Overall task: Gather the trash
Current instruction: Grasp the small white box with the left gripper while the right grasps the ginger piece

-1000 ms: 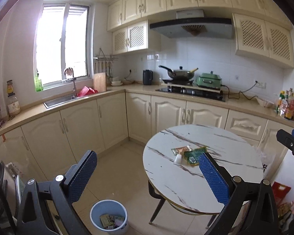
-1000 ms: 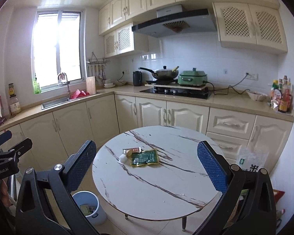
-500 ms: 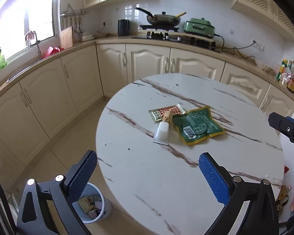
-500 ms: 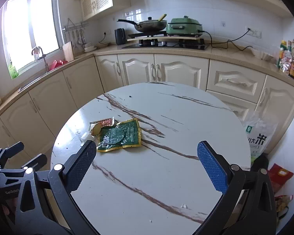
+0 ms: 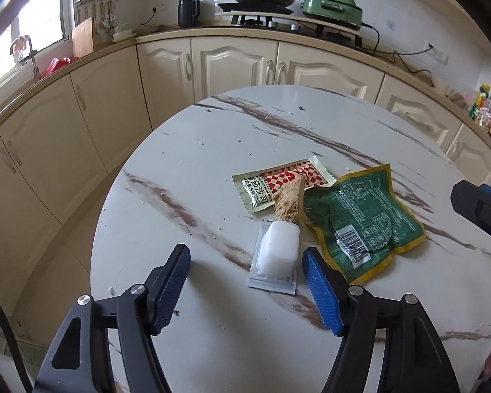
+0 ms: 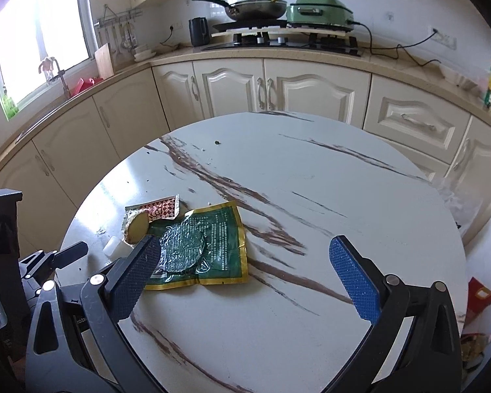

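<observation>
Left wrist view: left tool [image 5: 245, 281] is wide open, empty, low over the worktop [image 5: 186, 177], its right finger just beside the white packet [image 5: 276, 255]. Right tool [image 6: 242, 271] likewise open, empty. Judged step: approach. Next: straddle the packet, close. No bin visible.

Both claws have been brought down close over the round marble-patterned desk [image 5: 186, 170]; the left claw [image 5: 245, 290] has been narrowed near the white plastic blister pack [image 5: 276, 255].
</observation>
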A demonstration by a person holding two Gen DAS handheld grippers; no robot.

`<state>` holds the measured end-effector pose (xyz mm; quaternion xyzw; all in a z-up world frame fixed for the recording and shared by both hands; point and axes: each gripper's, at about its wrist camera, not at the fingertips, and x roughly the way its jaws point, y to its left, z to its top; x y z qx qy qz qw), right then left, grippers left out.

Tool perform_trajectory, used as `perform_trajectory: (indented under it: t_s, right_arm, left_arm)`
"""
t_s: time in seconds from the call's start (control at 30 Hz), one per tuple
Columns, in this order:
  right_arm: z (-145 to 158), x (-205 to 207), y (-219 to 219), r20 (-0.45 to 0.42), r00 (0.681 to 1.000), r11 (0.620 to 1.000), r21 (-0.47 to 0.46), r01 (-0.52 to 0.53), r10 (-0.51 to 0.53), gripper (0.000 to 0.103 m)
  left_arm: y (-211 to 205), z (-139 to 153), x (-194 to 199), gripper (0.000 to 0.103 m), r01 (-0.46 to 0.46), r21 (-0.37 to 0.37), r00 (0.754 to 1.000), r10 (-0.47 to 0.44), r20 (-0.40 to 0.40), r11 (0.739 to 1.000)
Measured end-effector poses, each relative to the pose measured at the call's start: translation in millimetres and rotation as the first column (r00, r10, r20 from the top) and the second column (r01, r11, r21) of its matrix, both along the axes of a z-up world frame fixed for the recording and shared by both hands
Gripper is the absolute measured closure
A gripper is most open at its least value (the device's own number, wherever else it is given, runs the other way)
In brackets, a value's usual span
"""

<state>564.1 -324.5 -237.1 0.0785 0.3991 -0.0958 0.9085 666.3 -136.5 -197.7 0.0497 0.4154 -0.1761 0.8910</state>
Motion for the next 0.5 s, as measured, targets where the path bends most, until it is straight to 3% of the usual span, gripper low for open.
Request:
perform_trajectory:
  t_s: [0.1,0.17,0.3,0.5]
  right_arm:
    - [-5.6,5.3,4.3,-0.011,1.0,1.0,-0.004,-0.004,0.004,0.0]
    - [-7.1,8.8,8.0,-0.015,1.0,1.0,-0.007,-0.007,0.007,0.0]
    - [-10.4,18.6,19.2,-0.029,0.999,1.0,-0.022,-0.02,0.02,0.0]
    - [-16.3,40.1,47.4,-0.039,0.997,0.998,0.002,-0.065,0.065,0.0]
  left_arm:
    - [-2.6,-3.1,-1.0,0.044,0.02,0.011,1.0,-0.021,0.022,1.0]
    - [-3.2,-3.0,-6.5,0.079,0.054,-0.009,0.998,-0.053,0.029,0.999]
    - [9.9,-5.0,-17.3,0.086,0.076,-0.045,0.997,-0.075,0.027,0.996]
    - [54.3,4.1,-38.7,0.087,0.071,-0.127,0.997,-0.069,0.022,0.989]
